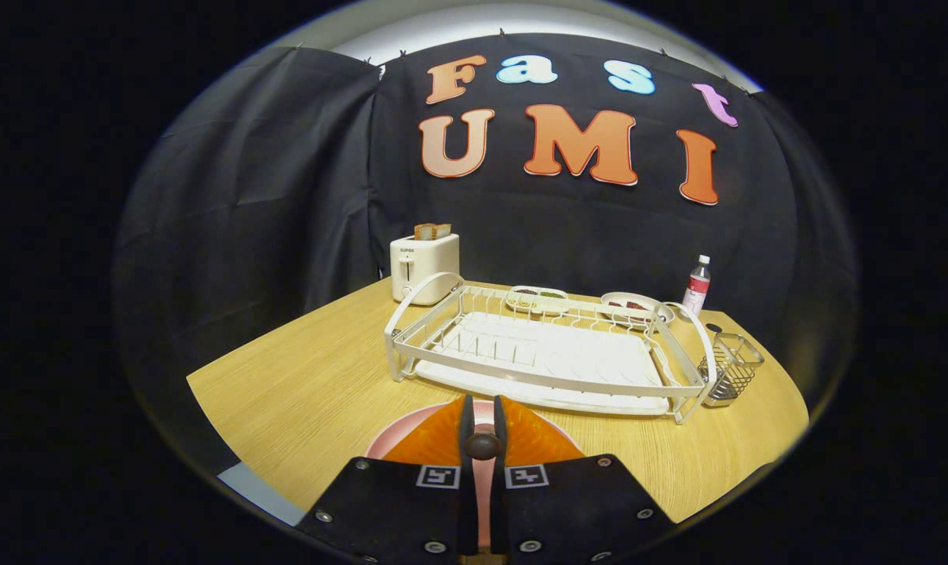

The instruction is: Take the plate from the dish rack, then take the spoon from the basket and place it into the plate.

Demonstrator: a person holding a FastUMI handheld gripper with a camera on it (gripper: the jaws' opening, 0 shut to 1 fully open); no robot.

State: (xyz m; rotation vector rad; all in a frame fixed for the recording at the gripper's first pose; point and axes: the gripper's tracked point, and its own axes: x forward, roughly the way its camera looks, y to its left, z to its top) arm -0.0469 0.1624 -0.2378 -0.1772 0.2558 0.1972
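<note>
Gripper (482, 420) fingers are clamped on a dark spoon handle (483, 446) over the round pink plate (395, 439) at the worktop's near edge — lower it flat, then release.

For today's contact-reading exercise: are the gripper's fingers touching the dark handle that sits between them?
Touching. The gripper view shows both fingers closed against the dark handle, no gap on either side, above the pink plate.
</note>
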